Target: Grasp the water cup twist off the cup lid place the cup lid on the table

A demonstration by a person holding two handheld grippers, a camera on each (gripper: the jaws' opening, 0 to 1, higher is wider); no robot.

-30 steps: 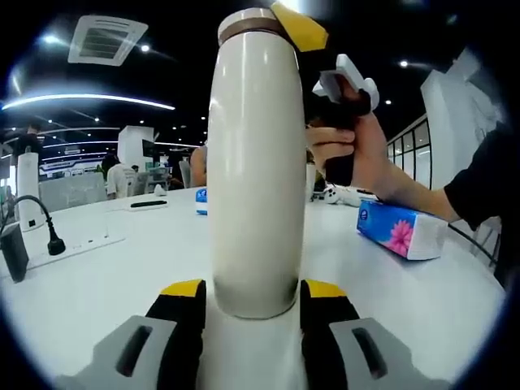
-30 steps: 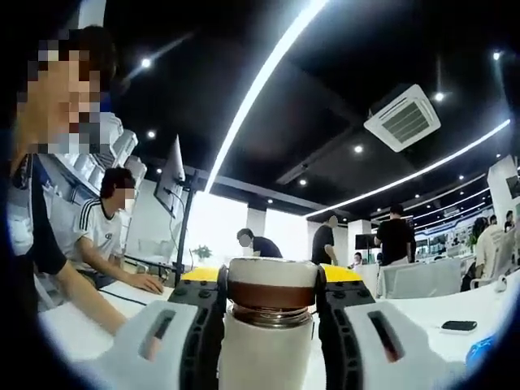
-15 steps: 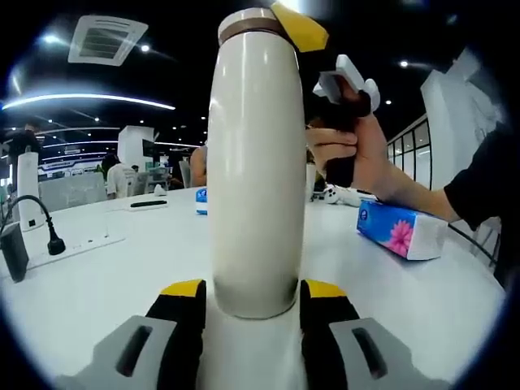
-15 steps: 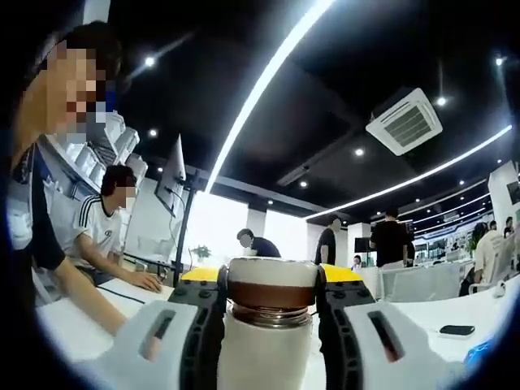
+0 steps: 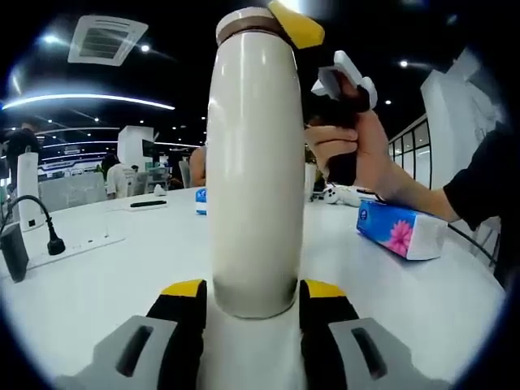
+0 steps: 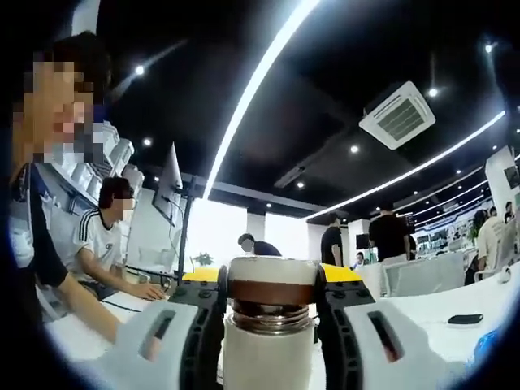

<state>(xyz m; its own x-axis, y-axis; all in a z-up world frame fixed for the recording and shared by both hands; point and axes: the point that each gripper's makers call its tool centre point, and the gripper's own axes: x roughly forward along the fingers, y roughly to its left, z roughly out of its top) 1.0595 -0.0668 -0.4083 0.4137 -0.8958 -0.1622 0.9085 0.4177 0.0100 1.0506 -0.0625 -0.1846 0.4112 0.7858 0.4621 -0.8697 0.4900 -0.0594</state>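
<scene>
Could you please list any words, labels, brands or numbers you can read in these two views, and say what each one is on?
No text here is legible.
Blue tissue pack: pink flower print and a small mark, too blurred to read.
Water cup and cup lid: no lettering on the sides in view.
Distant wall signs: too small to read.

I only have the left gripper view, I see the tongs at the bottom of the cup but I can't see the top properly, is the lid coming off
Observer: In the right gripper view, the right tongs are shut on the cup lid, one jaw on each side.
Operator: Any gap under the lid?
Observer: Yes, metal threads show between the lid and the water cup, so it looks partly unscrewed, not yet off.
Operator: Anything behind the cup I should know about?
Observer: A person in a striped shirt sits at the table behind it.
</scene>
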